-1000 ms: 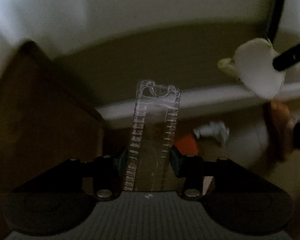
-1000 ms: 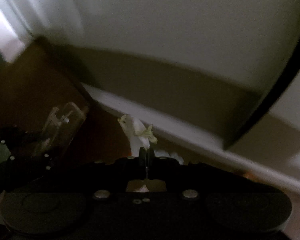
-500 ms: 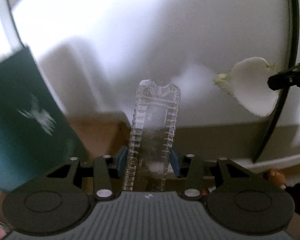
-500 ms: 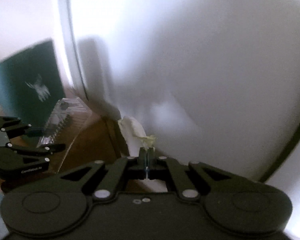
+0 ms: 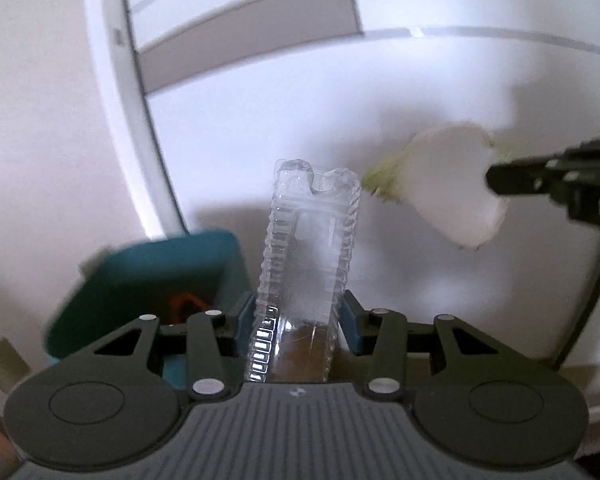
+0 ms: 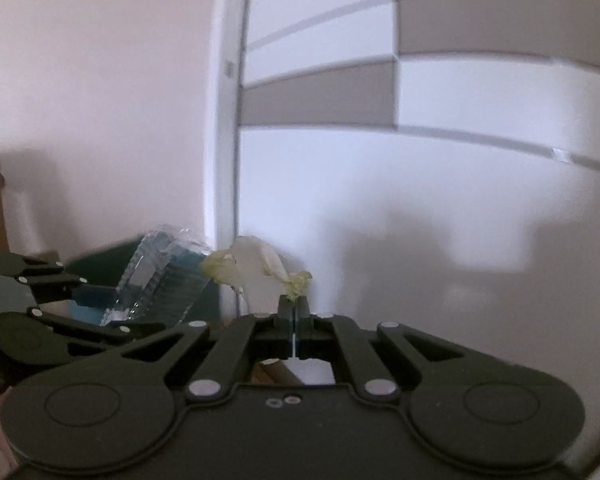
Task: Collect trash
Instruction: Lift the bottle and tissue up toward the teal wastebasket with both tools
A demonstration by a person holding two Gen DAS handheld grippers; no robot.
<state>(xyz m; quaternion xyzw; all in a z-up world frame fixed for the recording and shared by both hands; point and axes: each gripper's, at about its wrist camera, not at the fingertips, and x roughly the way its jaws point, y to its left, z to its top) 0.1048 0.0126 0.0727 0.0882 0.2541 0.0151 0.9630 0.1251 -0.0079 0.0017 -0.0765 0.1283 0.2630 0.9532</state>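
From your left wrist view, your left gripper (image 5: 300,314) has its jaws clamped on a clear ribbed plastic container (image 5: 310,248) that stands up between them; a teal bin (image 5: 140,280) sits just left of and beyond the jaws, and the white leaf scrap (image 5: 452,184) hangs up to the right. From your right wrist view, your right gripper (image 6: 294,312) has its jaws pinched fully together on that leaf scrap (image 6: 256,268), which rises just above them, with the container (image 6: 160,280) to their left.
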